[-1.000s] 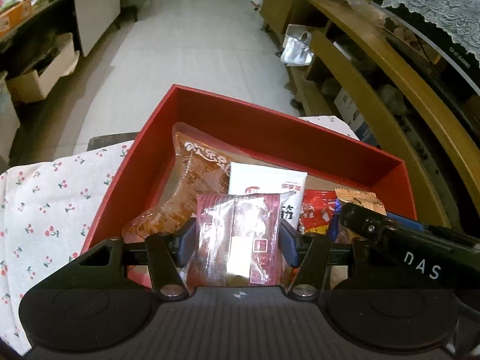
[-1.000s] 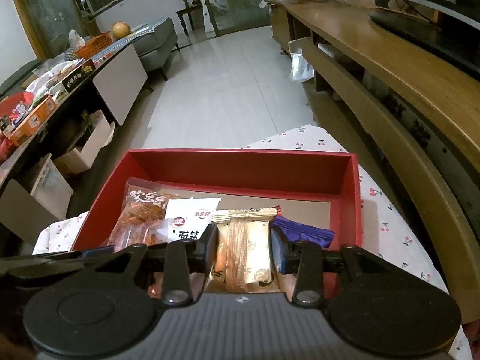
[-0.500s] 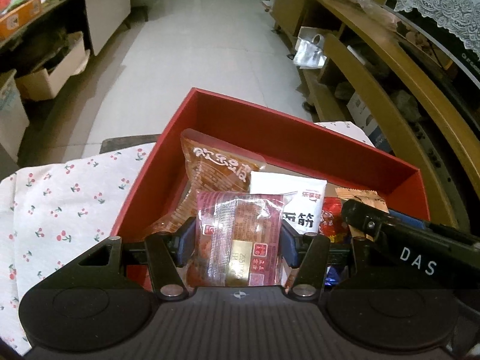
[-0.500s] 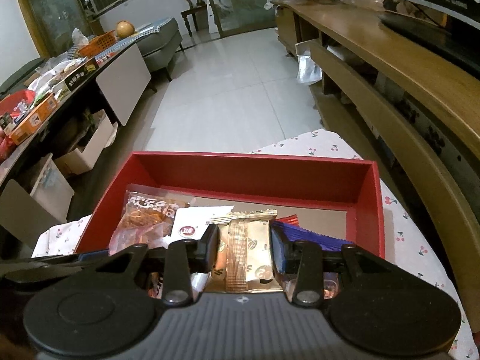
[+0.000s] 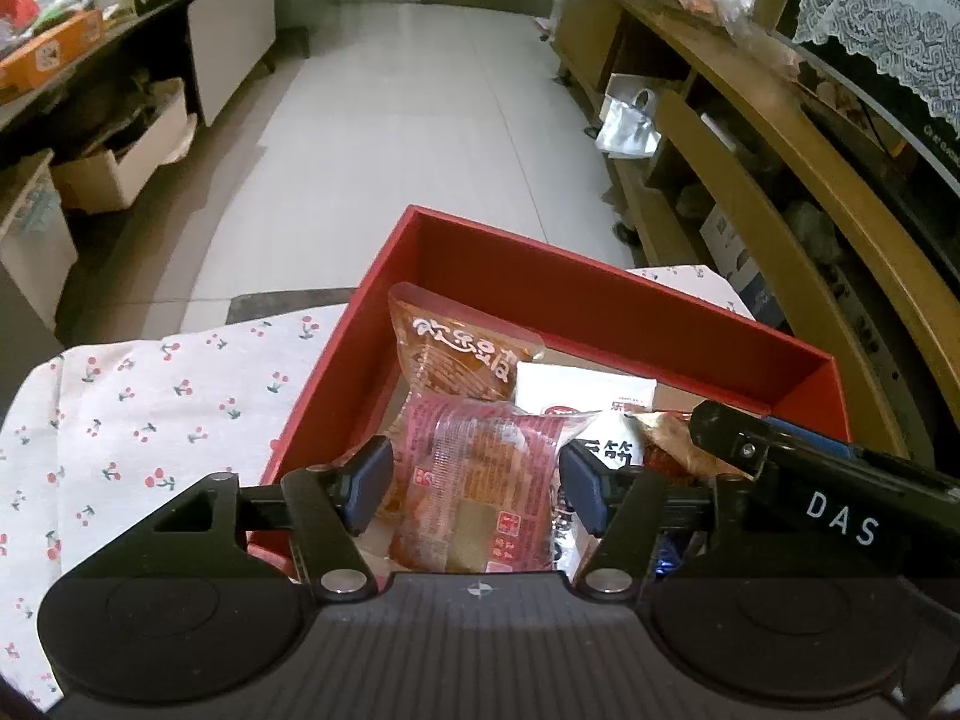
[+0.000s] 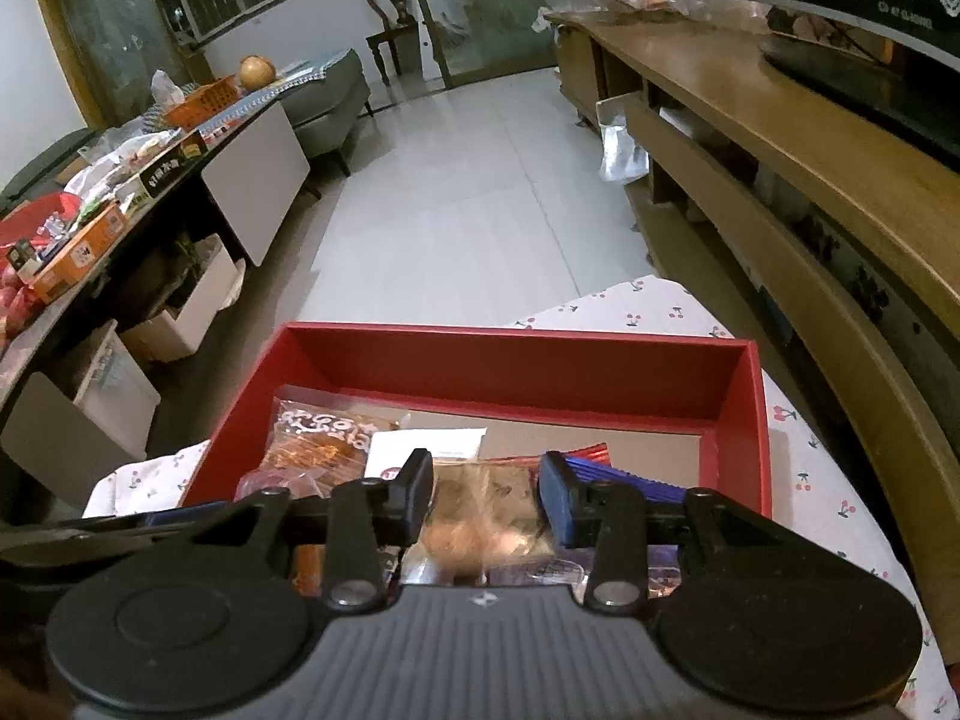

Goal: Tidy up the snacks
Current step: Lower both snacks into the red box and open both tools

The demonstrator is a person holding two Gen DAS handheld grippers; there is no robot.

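Observation:
A red box sits on a cherry-print cloth and holds several snack packets. My left gripper is over the box's near left; a pink-red snack packet lies between its fingers, which stand slightly apart from it. An orange packet and a white packet lie beyond. My right gripper is over the box's near middle; a blurred gold packet sits between its fingers, which have spread. A purple packet lies to its right.
The right gripper's black body crosses the left wrist view at right. A wooden shelf unit runs along the right. A cluttered counter with cardboard boxes below stands at left. Tiled floor lies beyond the box.
Both grippers have pulled back and up from the box. Both sets of fingers have widened; the pink packet and the gold packet look loosened, the gold one blurred as if dropping.

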